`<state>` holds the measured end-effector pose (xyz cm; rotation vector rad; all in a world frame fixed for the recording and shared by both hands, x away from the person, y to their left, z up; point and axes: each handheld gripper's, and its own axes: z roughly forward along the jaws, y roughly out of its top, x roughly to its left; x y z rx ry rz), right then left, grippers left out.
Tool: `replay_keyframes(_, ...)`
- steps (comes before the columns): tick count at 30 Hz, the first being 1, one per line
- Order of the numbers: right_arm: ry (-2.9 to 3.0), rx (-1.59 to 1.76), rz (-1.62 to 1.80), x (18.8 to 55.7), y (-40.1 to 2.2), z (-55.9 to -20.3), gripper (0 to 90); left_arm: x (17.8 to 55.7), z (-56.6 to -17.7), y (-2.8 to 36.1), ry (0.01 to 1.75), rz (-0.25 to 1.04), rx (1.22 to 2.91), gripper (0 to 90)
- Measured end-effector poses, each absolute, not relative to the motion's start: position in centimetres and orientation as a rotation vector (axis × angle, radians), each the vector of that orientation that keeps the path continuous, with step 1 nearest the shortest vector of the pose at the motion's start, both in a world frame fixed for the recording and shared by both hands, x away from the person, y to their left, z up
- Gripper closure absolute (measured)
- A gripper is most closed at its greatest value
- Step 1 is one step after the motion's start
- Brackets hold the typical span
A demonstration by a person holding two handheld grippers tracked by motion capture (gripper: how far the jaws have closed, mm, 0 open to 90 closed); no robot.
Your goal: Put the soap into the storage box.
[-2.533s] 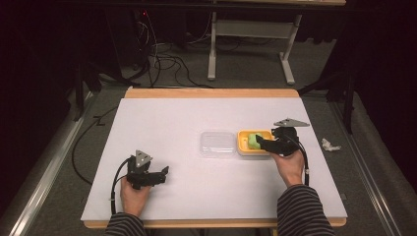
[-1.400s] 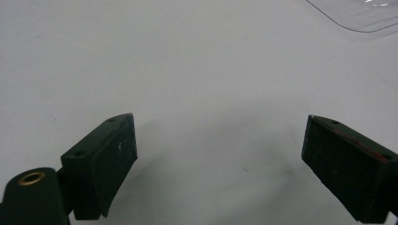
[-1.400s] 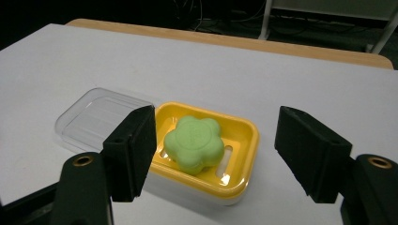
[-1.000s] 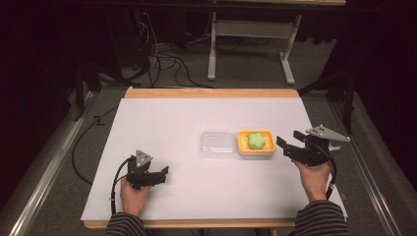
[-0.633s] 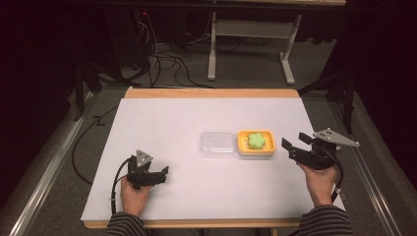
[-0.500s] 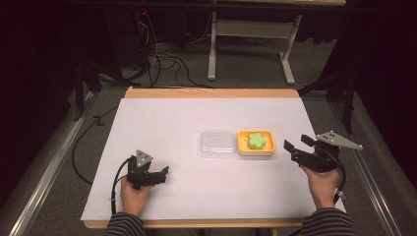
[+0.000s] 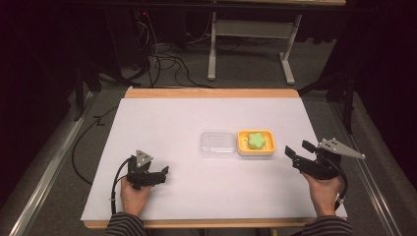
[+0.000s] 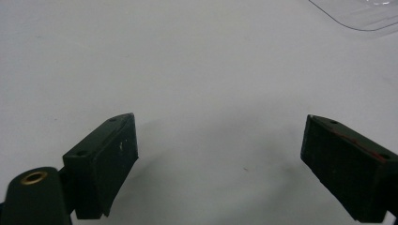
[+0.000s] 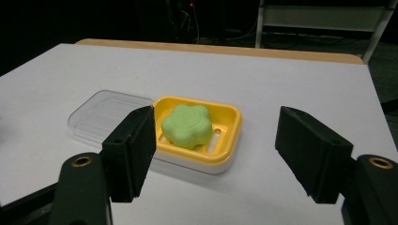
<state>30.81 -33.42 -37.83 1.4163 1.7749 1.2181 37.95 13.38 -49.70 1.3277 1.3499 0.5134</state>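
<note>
The clear lid [image 8: 361, 14] is cut off by the top edge in the left gripper view; in the right gripper view a jaw hides the near left corner of the tray [image 9: 225, 136]

Right gripper [image 7: 298, 154] released green soap [image 7: 255, 141] into yellow dish [image 7: 242, 145], withdrew right, jaws apart.

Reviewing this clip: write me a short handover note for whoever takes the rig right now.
Left gripper: open, empty, resting low on the white table.
Right gripper: open, empty, right of the dish.
Things: green flower-shaped soap sits in the yellow soap dish; clear lid lies flat beside the dish, on its left.
Done: soap is in the dish.
Left: probably fitting the lid on, if that is wanted.
</note>
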Motion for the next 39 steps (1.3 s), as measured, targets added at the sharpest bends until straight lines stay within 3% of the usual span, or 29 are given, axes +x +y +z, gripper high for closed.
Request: replay_keyframes(39,1.839,1.435,1.206,28.7,-31.2,-41.8,31.9,38.0,-49.7,13.4,1.353,0.511,1.325,11.9)
